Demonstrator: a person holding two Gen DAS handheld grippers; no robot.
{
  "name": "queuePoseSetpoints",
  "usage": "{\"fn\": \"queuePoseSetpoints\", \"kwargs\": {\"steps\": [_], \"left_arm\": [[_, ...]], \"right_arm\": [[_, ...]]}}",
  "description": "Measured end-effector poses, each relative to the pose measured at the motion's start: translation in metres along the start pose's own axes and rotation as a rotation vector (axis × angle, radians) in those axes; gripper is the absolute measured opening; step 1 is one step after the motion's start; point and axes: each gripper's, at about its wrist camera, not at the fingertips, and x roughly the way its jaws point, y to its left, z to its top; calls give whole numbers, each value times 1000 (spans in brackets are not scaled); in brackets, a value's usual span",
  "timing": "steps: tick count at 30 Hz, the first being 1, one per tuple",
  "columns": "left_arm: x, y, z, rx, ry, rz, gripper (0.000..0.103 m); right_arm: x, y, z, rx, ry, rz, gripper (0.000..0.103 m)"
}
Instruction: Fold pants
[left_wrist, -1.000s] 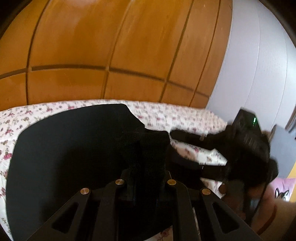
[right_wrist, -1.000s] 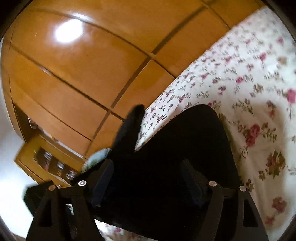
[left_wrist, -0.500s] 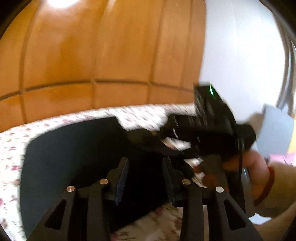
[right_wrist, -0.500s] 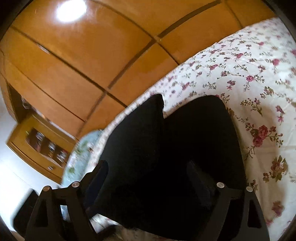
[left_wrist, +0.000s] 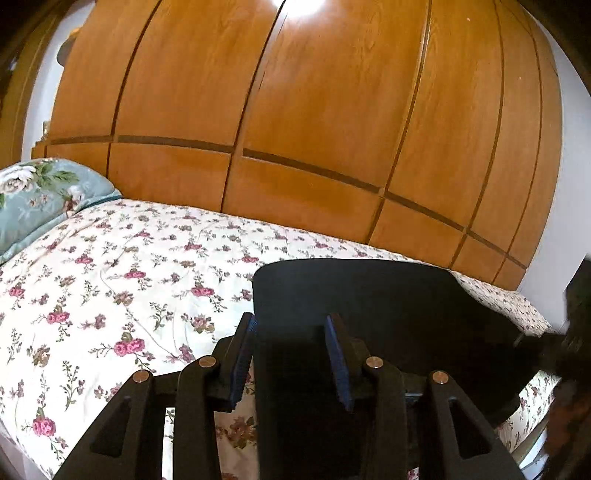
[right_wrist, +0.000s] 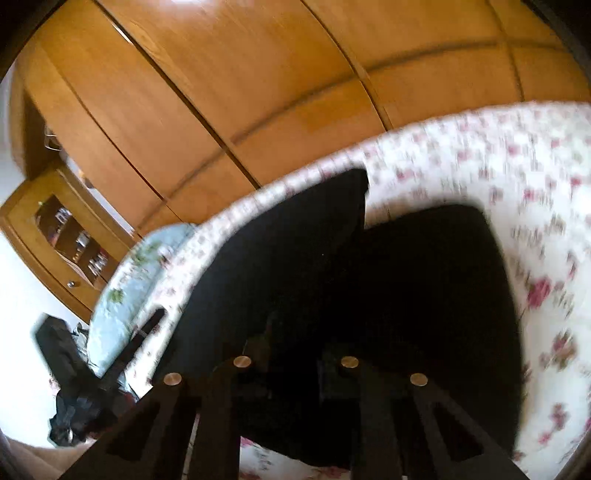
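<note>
left claw (left_wrist: 290, 345) stands apart over the black pants (left_wrist: 388, 314) on the bed (left_wrist: 110, 277); right claw (right_wrist: 291, 354) too dark to tell. align edges squarely, then press flat.

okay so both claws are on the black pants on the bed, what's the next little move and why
Probably lift the left claw away and clear. Its blue pads stand apart on either side of the black pants, which lie flat on the floral bedspread, so it seems to have let go. The right claw view is blurred and dark; its grip can't be judged, so leave it be.
</note>
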Motion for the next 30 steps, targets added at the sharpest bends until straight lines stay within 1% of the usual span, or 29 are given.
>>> {"fn": "queuePoseSetpoints", "kwargs": {"steps": [2, 5, 8, 10, 12, 14, 15, 16, 18, 20, 21, 23, 24, 25, 27, 29, 30], "left_arm": [[-2, -11, 3, 37, -23, -22, 39], [-3, -34, 3, 111, -28, -83, 39], [1, -55, -4, 180, 29, -153, 39], [9, -71, -14, 249, 90, -190, 39], [18, -80, -25, 302, 126, -189, 39], [28, -86, -36, 352, 163, -160, 39], [29, -88, -40, 380, 160, -148, 39], [27, -90, -41, 408, 143, -142, 39], [25, -90, -40, 421, 159, -146, 40], [20, -87, -32, 404, 190, -171, 39], [17, -84, -23, 384, 208, -191, 39], [15, -80, -10, 354, 215, -209, 39], [14, -76, -2, 333, 207, -204, 39], [15, -73, 9, 314, 198, -201, 40], [24, -72, 30, 289, 189, -181, 40], [37, -74, 42, 293, 205, -150, 40], [51, -77, 48, 299, 232, -132, 40]], "right_arm": [[-22, 3, 13, -19, -59, 8, 15], [-44, -10, 20, 1, -74, -14, 15], [-51, -34, 15, 63, -58, -50, 15], [-45, -56, 5, 131, -16, -71, 15], [-37, -69, -3, 166, 10, -96, 15], [-22, -81, -16, 175, 51, -154, 15], [-17, -86, -22, 176, 48, -156, 15], [-18, -88, -25, 187, 24, -143, 15], [-22, -89, -22, 199, 20, -124, 16], [-27, -86, -17, 200, 33, -132, 19], [-30, -82, -13, 198, 25, -152, 24], [-39, -66, -2, 145, -24, -227, 30], [-43, -60, 4, 110, -42, -251, 34], [-46, -50, 14, 58, -61, -268, 35], [-45, -36, 26, -7, -78, -271, 35], [-34, -20, 39, -78, -80, -260, 35], [-25, -13, 45, -104, -67, -260, 35]]}}
